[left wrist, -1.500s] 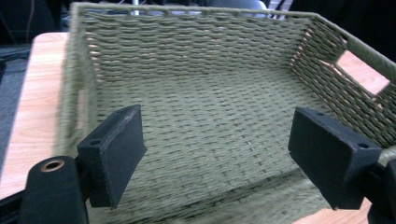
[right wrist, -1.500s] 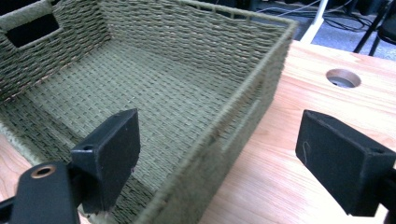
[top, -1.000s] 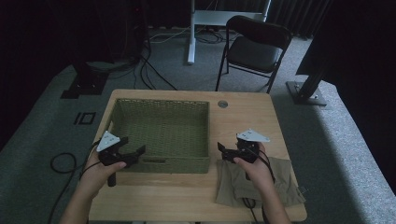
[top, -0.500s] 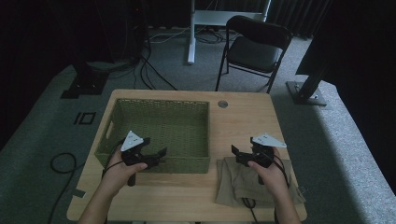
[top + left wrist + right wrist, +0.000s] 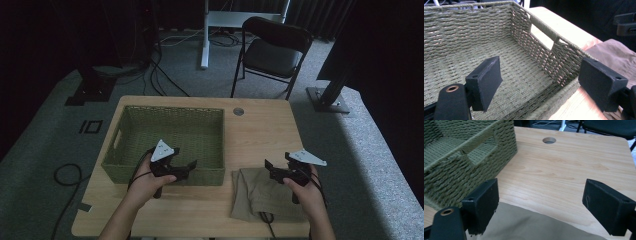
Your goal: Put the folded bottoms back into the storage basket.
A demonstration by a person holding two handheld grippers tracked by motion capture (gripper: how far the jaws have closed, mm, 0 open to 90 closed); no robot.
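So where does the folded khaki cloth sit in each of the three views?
High view: the folded cloth lies at the table's near right, under the right gripper.
Left gripper view: at the right edge, past the basket's corner.
Right gripper view: along the bottom, below and between the jaws.
Shared landmark: the green woven basket, beside the cloth in all three.
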